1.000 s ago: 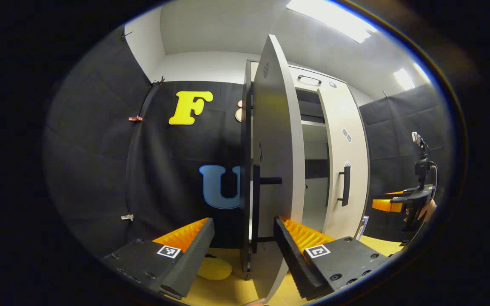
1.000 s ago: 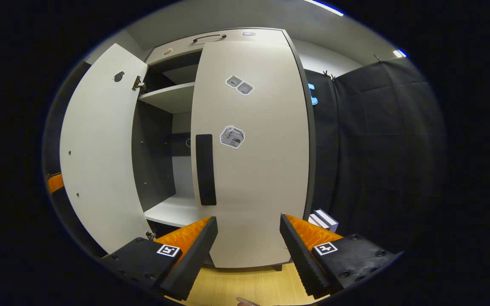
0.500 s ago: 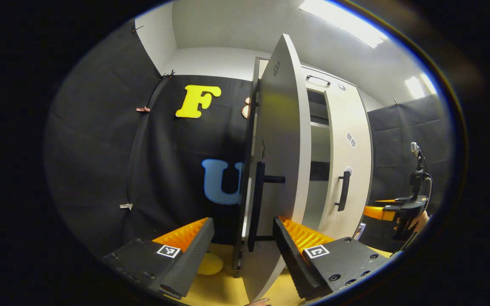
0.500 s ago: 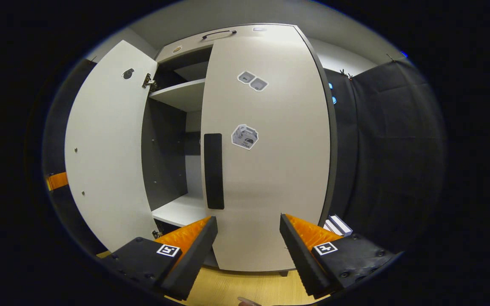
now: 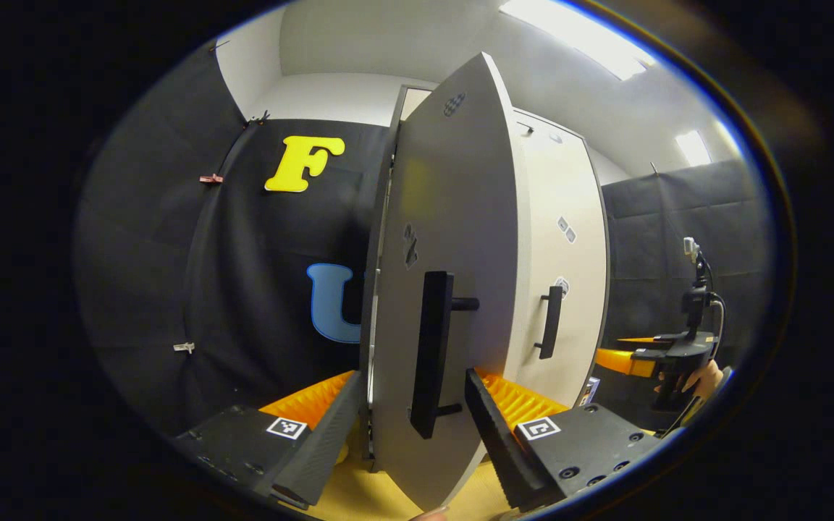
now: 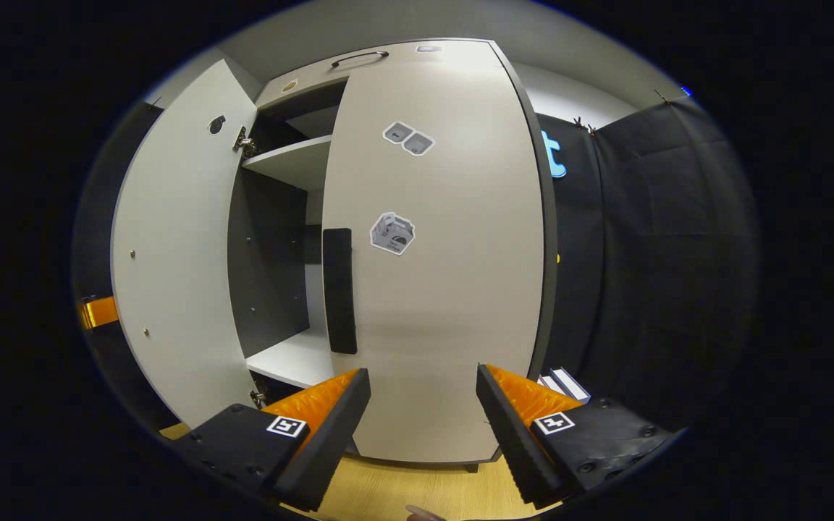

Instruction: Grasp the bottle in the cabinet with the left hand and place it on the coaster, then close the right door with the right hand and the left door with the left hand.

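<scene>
Left claw (image 5: 406, 427), spread wide, straddles the half-open left door (image 5: 453, 239) with its handle (image 5: 431, 354) just ahead, so push flat beside the handle until it meets the shut right door (image 6: 439, 253); right claw (image 6: 420, 427) hangs spread.

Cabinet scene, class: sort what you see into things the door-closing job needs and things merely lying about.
Job:
left door
right door
left hand-held gripper
right hand-held gripper

Lying about:
small boxes beside the cabinet
stickers
</scene>
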A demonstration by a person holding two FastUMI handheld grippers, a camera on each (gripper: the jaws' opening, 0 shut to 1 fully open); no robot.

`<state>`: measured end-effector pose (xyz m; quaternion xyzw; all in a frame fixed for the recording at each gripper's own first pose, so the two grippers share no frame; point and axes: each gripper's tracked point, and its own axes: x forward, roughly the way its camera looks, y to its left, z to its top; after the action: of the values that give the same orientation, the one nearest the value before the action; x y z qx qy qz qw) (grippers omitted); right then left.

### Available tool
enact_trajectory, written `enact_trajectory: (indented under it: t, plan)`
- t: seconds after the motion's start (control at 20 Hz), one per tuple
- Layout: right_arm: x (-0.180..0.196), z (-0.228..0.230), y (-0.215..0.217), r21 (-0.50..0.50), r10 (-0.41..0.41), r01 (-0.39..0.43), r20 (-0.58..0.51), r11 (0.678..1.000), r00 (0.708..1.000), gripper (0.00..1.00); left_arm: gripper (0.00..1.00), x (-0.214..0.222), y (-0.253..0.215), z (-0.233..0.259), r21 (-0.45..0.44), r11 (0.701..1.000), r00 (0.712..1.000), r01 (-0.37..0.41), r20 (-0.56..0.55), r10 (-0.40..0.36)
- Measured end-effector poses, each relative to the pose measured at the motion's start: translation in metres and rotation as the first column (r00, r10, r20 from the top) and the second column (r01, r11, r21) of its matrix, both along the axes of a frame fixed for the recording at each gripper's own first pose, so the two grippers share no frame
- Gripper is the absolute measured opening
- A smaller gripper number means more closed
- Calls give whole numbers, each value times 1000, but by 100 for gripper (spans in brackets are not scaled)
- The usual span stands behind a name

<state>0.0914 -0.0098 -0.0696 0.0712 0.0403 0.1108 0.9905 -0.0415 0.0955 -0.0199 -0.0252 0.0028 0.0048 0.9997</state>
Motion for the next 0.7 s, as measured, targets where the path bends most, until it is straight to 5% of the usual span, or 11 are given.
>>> enact_trajectory:
  t: [0.7]
  plan:
    - [-10,-3,-45,2,-77,77,-6,997,997,98,94,46,-81,-16,-53,979,979,197,-32,-199]
